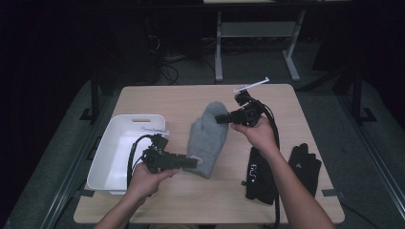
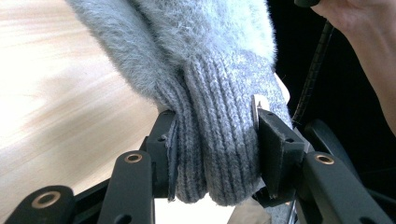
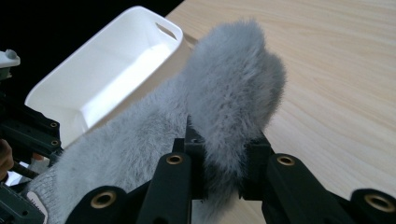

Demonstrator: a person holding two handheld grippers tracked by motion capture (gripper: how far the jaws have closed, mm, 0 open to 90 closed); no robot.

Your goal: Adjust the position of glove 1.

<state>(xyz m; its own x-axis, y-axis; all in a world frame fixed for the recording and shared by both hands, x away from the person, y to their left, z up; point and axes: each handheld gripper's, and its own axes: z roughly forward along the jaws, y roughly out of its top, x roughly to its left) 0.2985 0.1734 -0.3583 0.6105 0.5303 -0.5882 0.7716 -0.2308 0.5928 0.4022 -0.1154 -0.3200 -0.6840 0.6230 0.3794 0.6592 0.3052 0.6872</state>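
Note:
A fluffy grey mitten (image 1: 207, 138) hangs stretched between my two grippers above the wooden table (image 1: 181, 102). My left gripper (image 1: 193, 162) is shut on its ribbed cuff (image 2: 217, 149), the pads pressing the knit from both sides. My right gripper (image 1: 220, 118) is shut on the mitten's furry tip (image 3: 233, 107). The cuff end points toward the person, the tip toward the far side.
A white plastic bin (image 1: 125, 152) stands at the table's left edge, seen also behind the mitten (image 3: 107, 74). Two black gloves (image 1: 305, 167) lie at the front right, one partly under the right forearm (image 1: 286, 186). Table legs and cables stand beyond the far edge.

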